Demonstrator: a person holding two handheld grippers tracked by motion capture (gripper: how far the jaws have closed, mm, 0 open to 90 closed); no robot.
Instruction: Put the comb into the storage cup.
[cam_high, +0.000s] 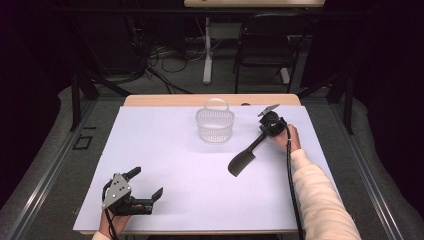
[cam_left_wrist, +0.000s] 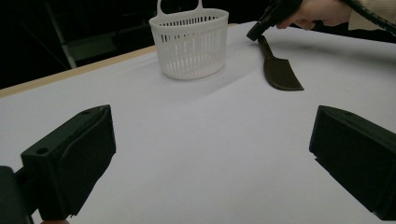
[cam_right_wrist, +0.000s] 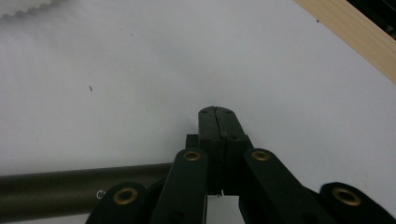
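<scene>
A white sheet covers the wooden table. At about 12 o'clock on the sheet stands a white slotted plastic basket with a loop handle, upright and apart from everything else. To its 4 o'clock lies a dark spatula, blade flat on the sheet toward 7 o'clock, handle running up toward 1 o'clock.

The right gripper sits at the handle's upper end, at roughly 2 o'clock on the sheet, held by the person's right hand in a cream sleeve, a black cable trailing back along the forearm. In the right gripper view its jaws are pressed together with no gap between the tips, while the spatula's round handle passes crosswise beneath the linkage rather than between the tips; whether anything pinches the handle lower down is hidden.

The left gripper rests at about 7 o'clock near the sheet's front edge, held by the left hand, well apart from basket and spatula. Its jaws stand wide apart, with bare sheet between them in the left gripper view, where the basket and spatula lie farther off.
</scene>
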